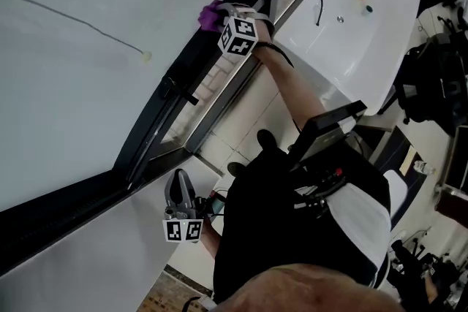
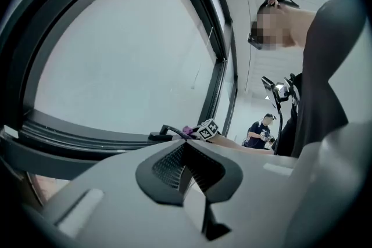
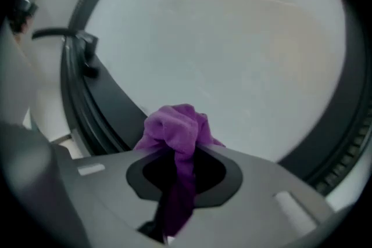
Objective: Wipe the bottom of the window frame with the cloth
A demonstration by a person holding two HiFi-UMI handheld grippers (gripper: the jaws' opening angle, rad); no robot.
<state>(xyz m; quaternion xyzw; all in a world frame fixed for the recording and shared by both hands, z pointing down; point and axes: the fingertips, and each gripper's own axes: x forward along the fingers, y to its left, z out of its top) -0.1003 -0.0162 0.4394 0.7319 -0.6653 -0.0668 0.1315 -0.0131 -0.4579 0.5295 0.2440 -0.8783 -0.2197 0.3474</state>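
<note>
1. Head view: my right gripper holds the crumpled purple cloth at the dark metal window frame, bottom rail; my left gripper is well apart.
2. Left gripper view: my jaws are together, nothing between them.
3. Right gripper view: my jaws are clamped on the cloth.

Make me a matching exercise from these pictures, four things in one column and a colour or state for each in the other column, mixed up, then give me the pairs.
Things:
1. cloth
2. left gripper
3. right gripper
4. window handle

Colours or states:
A. shut, with nothing between its jaws
B. purple and bunched up
C. dark, a slim lever
D. shut on the cloth

Pairs: 1-B, 2-A, 3-D, 4-C
</note>
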